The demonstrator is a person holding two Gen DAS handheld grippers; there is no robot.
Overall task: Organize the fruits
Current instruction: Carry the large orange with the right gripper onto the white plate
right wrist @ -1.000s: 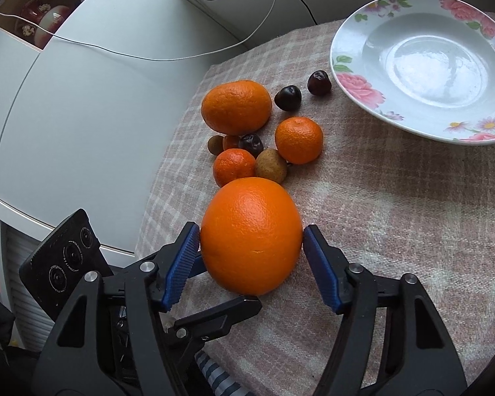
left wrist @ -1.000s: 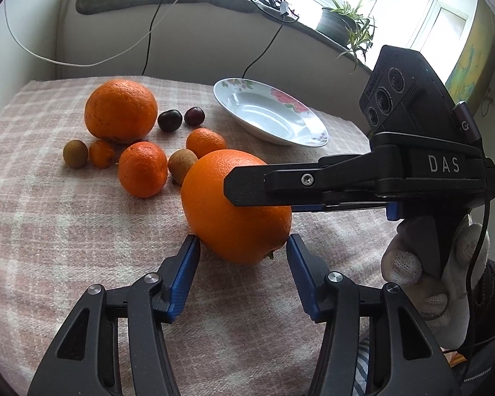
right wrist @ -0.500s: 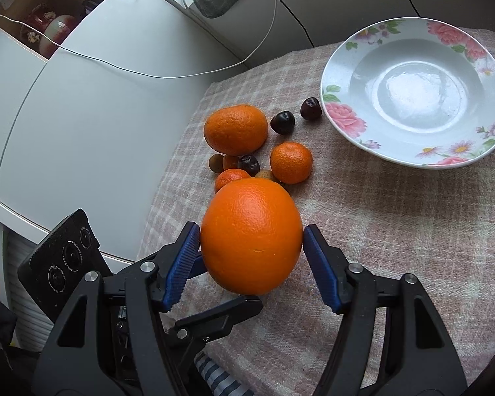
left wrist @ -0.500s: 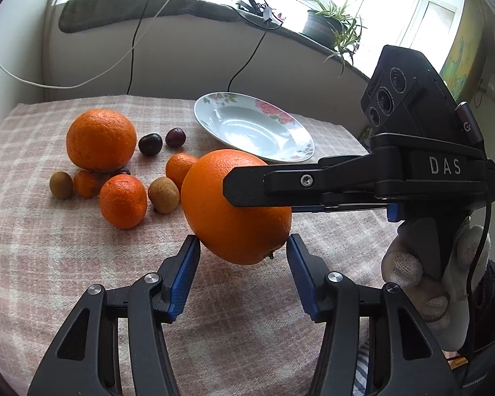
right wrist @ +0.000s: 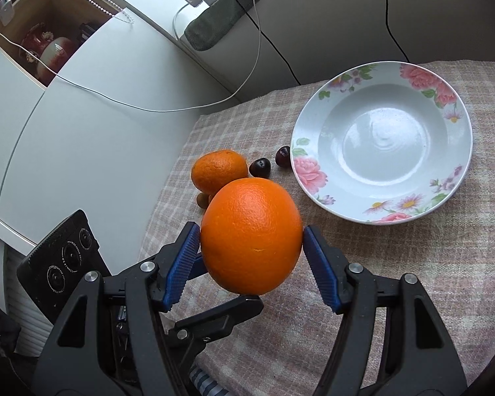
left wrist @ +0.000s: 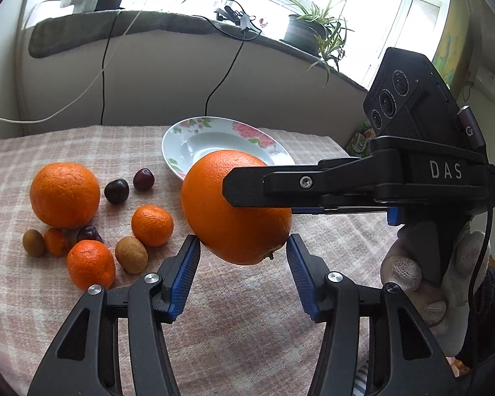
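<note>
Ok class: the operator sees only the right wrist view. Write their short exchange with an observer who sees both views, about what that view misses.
Operator: What is hidden behind the orange in my right gripper?
Observer: A mandarin, lying on the cloth.
Operator: Anything nearer than that?
Observer: A brown fruit, just left of the mandarin.
Operator: Who holds my gripper?
Observer: A hand in a white knit glove.

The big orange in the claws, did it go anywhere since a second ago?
Yes. The held orange rose off the cloth and moved toward the flowered plate, carried by the right gripper.
</note>
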